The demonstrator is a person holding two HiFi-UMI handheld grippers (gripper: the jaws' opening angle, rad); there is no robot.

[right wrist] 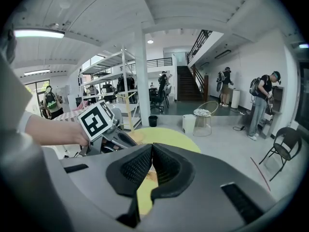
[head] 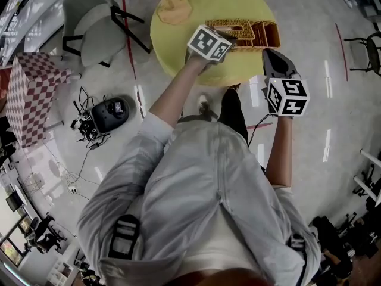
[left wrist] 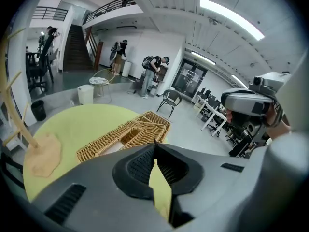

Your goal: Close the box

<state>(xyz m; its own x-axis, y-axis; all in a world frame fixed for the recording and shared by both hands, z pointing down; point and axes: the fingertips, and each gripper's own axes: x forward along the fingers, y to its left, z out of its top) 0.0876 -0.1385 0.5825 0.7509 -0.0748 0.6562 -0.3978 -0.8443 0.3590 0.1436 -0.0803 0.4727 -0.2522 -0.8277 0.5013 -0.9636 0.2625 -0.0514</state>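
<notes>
A wicker box (head: 253, 33) stands at the near right edge of the round yellow table (head: 196, 11). In the left gripper view the box (left wrist: 126, 133) lies just beyond the jaws, its woven top flaps showing. My left gripper (head: 228, 40) hovers over the table by the box's left end. Its jaw tips (left wrist: 155, 146) meet, with nothing between them. My right gripper (head: 269, 53) hangs off the table's edge, below the box's right end. It is shut and empty too (right wrist: 152, 146). The left gripper's marker cube (right wrist: 96, 120) shows in the right gripper view.
A flat wooden stand with thin rods (head: 172, 8) sits on the table's far left. On the floor to the left are a chair (head: 89, 28), a checkered box (head: 33, 94) and a dark device with cables (head: 110, 113). Several people (left wrist: 152, 71) stand far off.
</notes>
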